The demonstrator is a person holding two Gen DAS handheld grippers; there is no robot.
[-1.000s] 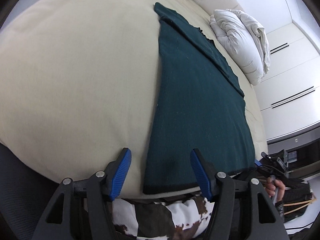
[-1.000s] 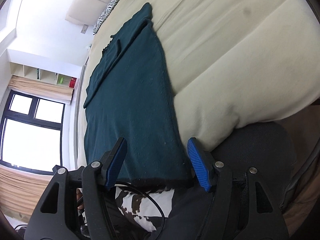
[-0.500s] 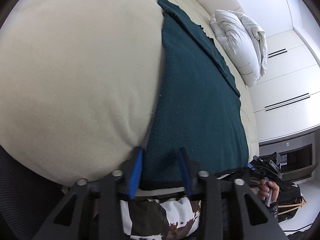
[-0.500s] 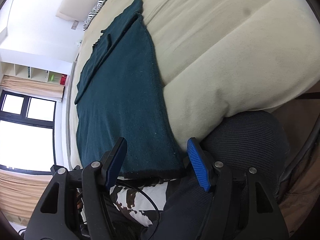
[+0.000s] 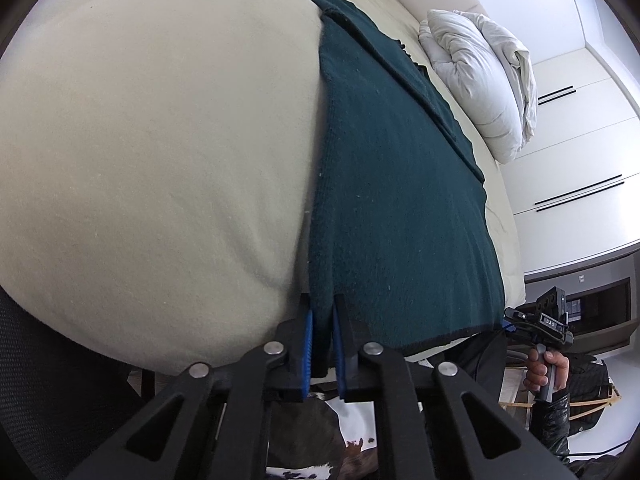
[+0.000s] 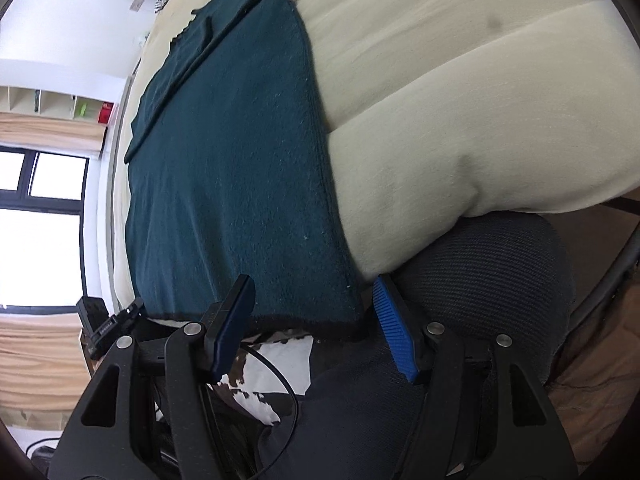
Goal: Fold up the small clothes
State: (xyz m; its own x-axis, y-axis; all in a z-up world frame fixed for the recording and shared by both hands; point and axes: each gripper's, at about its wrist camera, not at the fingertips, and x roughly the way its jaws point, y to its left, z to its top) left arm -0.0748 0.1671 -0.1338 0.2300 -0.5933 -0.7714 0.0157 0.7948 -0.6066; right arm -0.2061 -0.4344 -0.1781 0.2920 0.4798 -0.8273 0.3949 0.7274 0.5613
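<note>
A dark green knit garment point(image 5: 392, 200) lies flat and long on the cream bed point(image 5: 152, 152); it also shows in the right wrist view point(image 6: 232, 184). My left gripper point(image 5: 321, 320) is shut on the garment's near left corner at the bed's front edge. My right gripper point(image 6: 312, 304) is open, its blue pads point(image 6: 394, 336) straddling the garment's near right corner at the hem without closing on it. The far end of the garment has a folded strip along one side.
A white duvet point(image 5: 480, 72) is bunched at the bed's far right side. A black mesh chair point(image 6: 480, 272) stands against the bed's near corner. White wardrobes point(image 5: 580, 152) and a window point(image 6: 40, 220) flank the bed. A cow-print cushion point(image 6: 264, 376) lies below the hem.
My left gripper moved forward and shut on the garment's near left corner. My right gripper moved in closer to the near right corner and stayed open.
</note>
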